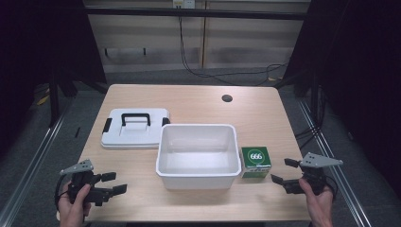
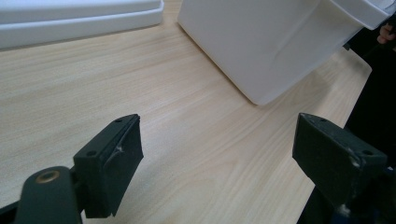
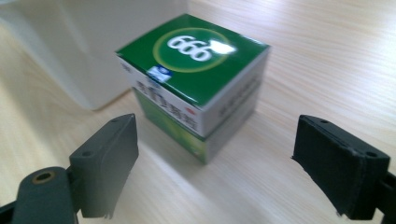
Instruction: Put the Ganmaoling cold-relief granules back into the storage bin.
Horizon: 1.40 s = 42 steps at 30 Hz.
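On the wooden table (image 1: pixel 265 118), the green box marked "666" (image 1: pixel 256 161) stands just beside the right wall of the white plastic tub (image 1: pixel 197 156). The right gripper (image 1: pixel 285 171) is near the box, jaws wide apart, holding nothing. The left gripper (image 1: pixel 113 183) waits at the front left corner, also wide. A white lid with black handle (image 1: pixel 135 127) lies behind.

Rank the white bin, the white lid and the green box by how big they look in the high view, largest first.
1. white bin, the largest outline.
2. white lid, slightly smaller, though it lies farther from the camera, so the gap is unsure.
3. green box, clearly smallest.
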Each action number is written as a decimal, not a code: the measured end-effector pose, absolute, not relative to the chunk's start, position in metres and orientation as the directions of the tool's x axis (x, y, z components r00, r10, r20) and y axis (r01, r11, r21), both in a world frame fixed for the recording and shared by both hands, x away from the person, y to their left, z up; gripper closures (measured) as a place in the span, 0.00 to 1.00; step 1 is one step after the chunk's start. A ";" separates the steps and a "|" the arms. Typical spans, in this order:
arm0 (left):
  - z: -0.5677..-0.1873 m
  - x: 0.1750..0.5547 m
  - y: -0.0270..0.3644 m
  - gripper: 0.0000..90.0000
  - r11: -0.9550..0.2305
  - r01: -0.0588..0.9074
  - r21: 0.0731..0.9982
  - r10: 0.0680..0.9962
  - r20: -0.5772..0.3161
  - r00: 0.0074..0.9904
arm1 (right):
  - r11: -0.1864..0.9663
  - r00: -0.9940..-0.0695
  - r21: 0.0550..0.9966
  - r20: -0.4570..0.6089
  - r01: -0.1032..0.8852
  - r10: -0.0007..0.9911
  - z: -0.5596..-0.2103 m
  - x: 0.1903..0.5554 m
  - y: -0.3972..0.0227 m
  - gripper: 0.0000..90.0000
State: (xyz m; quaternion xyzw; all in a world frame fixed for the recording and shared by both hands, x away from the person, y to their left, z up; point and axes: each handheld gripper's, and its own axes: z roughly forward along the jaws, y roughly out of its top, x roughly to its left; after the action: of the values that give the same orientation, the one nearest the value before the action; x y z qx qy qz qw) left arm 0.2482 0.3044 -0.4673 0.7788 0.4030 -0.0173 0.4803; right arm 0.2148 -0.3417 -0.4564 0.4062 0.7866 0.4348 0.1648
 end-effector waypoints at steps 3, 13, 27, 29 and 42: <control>-0.467 0.248 0.305 0.18 -0.214 0.645 0.734 0.611 -0.414 0.674 | 0.290 -0.661 0.822 0.134 0.491 0.738 -0.454 0.217 -0.340 0.17; -0.468 0.249 0.305 0.18 -0.211 0.648 0.732 0.617 -0.415 0.669 | 0.269 -0.650 0.837 0.130 0.477 0.749 -0.447 0.216 -0.340 0.15; -0.468 0.248 0.304 0.18 -0.219 0.644 0.733 0.612 -0.411 0.676 | 0.256 -0.649 0.850 0.126 0.460 0.750 -0.442 0.217 -0.334 0.15; -0.468 0.248 0.303 0.18 -0.221 0.645 0.731 0.611 -0.412 0.676 | 0.271 -0.662 0.842 0.128 0.466 0.739 -0.438 0.218 -0.332 0.15; -0.468 0.248 0.303 0.18 -0.224 0.645 0.730 0.608 -0.413 0.678 | 0.392 -0.708 0.811 0.039 0.435 0.705 -0.417 0.234 -0.315 0.15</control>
State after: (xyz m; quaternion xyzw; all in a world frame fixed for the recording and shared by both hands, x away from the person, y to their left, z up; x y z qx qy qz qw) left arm 0.2478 0.3027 -0.4680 0.7821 0.4007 -0.0195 0.4769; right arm 0.2340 -0.3152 -0.4172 0.3480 0.8192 0.4277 0.1578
